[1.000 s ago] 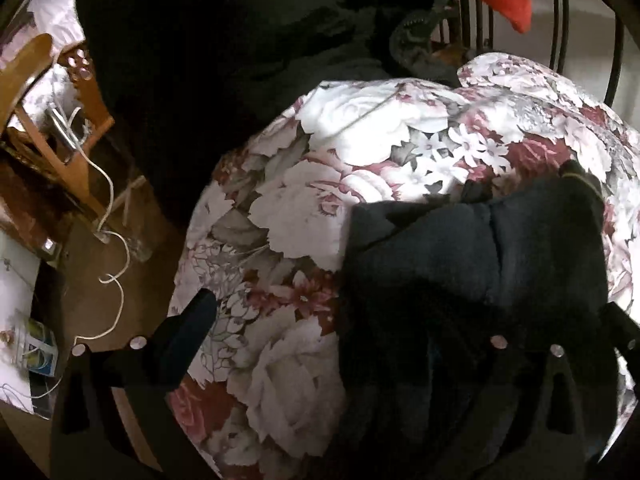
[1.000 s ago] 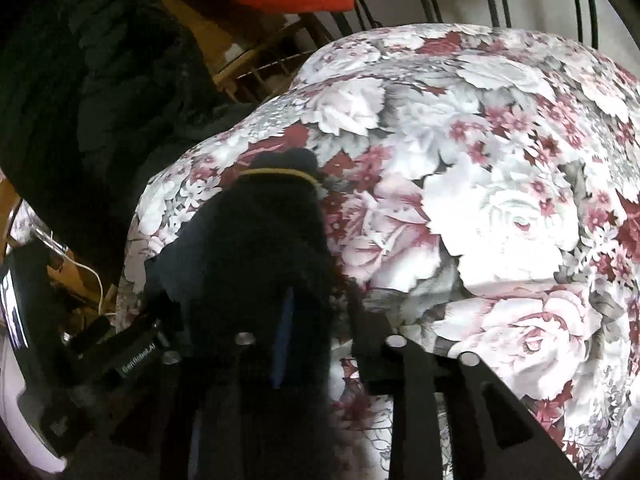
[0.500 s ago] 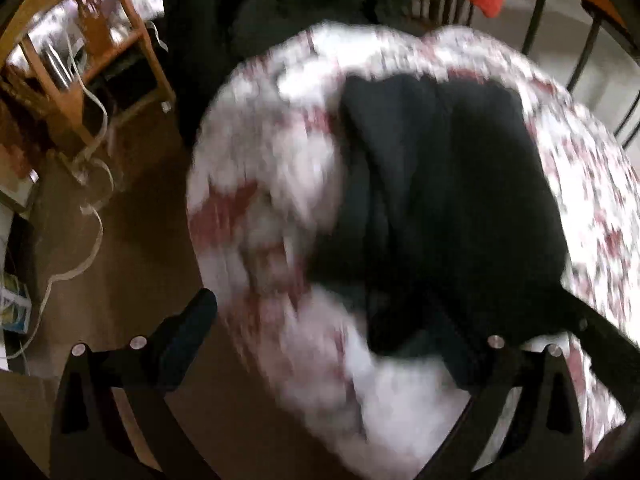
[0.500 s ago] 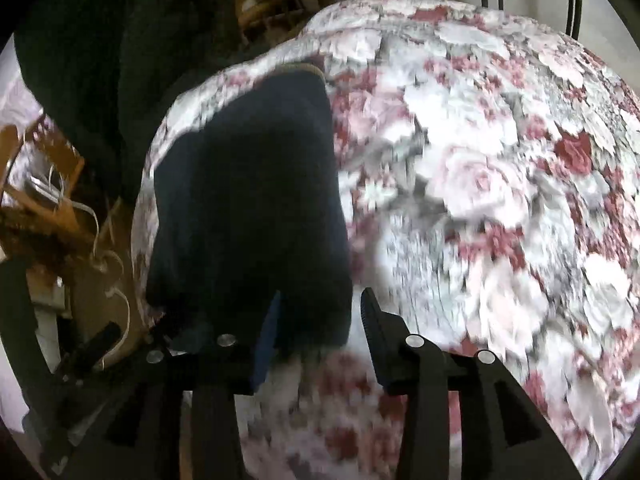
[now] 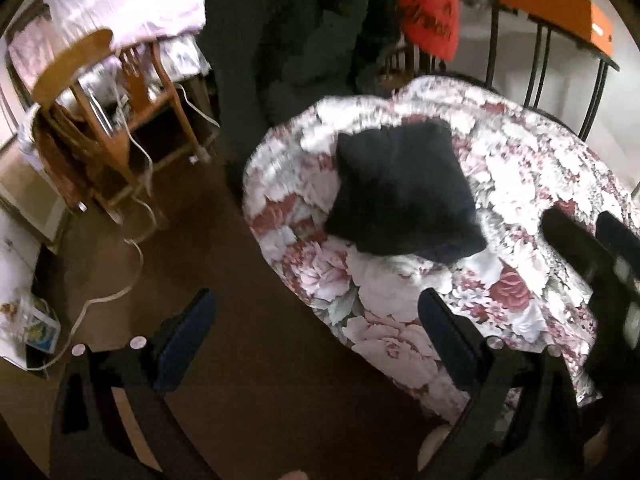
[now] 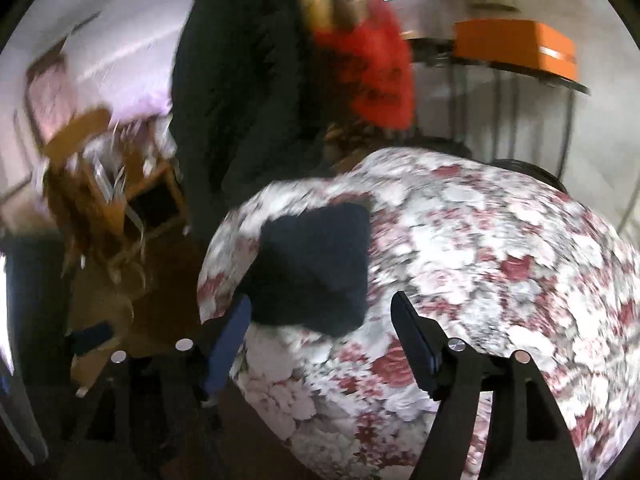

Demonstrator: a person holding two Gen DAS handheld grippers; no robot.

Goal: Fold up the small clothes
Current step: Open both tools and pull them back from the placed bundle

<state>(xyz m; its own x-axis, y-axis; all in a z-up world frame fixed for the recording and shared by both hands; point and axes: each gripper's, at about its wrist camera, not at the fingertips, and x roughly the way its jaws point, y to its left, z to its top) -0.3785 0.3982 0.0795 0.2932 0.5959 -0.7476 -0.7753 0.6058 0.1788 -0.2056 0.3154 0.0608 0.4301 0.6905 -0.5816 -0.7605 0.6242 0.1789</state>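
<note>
A dark navy folded garment (image 5: 404, 192) lies as a compact square near the left edge of the flower-patterned table (image 5: 520, 184). In the right wrist view the same garment (image 6: 316, 264) sits just beyond the fingertips. My left gripper (image 5: 316, 316) hangs open above the floor and the table's rim, nothing between its fingers. My right gripper (image 6: 320, 324) is pulled back from the garment, its jaws opening, and nothing is between them. The right gripper also shows at the right edge of the left wrist view (image 5: 592, 248).
A wooden chair (image 5: 100, 128) with white cables (image 5: 136, 216) stands on the brown floor at left. A dark coat (image 5: 288, 40) and a red cloth (image 5: 432, 8) hang behind the table. An orange box (image 6: 516, 48) rests on a black metal shelf at the back right.
Both grippers let go of the dark garment and drew back and upward. The garment now lies folded smaller on the table. The right jaws widened.
</note>
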